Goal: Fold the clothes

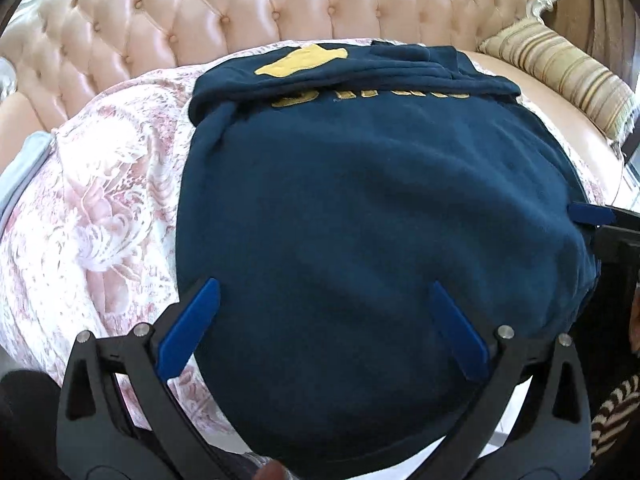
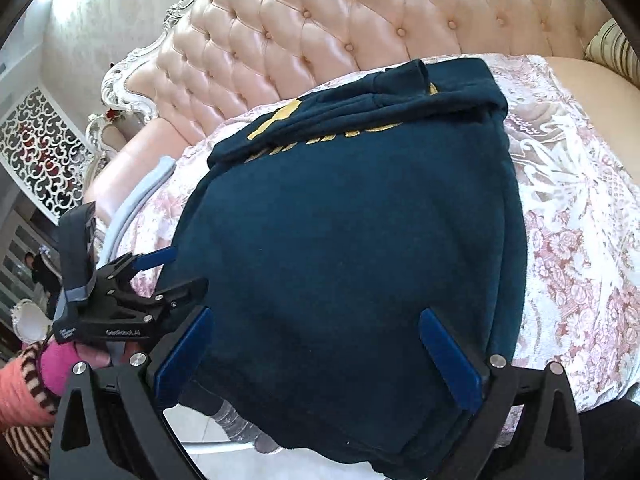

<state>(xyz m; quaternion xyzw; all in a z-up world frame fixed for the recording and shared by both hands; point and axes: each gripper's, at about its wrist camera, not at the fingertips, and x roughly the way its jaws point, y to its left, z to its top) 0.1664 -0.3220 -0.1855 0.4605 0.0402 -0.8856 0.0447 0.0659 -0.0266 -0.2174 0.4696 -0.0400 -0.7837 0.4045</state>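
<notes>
While lengthwise toward the backrest (image 1: 240,12), sweatshirt (image 1: 360,200) lies.

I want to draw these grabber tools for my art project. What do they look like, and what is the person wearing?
Each gripper, left and right, has a black frame shaped like a V, with round silver bolts and two flat blue fingers. The left one has small white writing on its side. The person's sleeve is striped pink, dark and white, with a bright pink cuff.

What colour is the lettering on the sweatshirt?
Yellow lettering on the navy sweatshirt; clearest in the left wrist view.
</notes>
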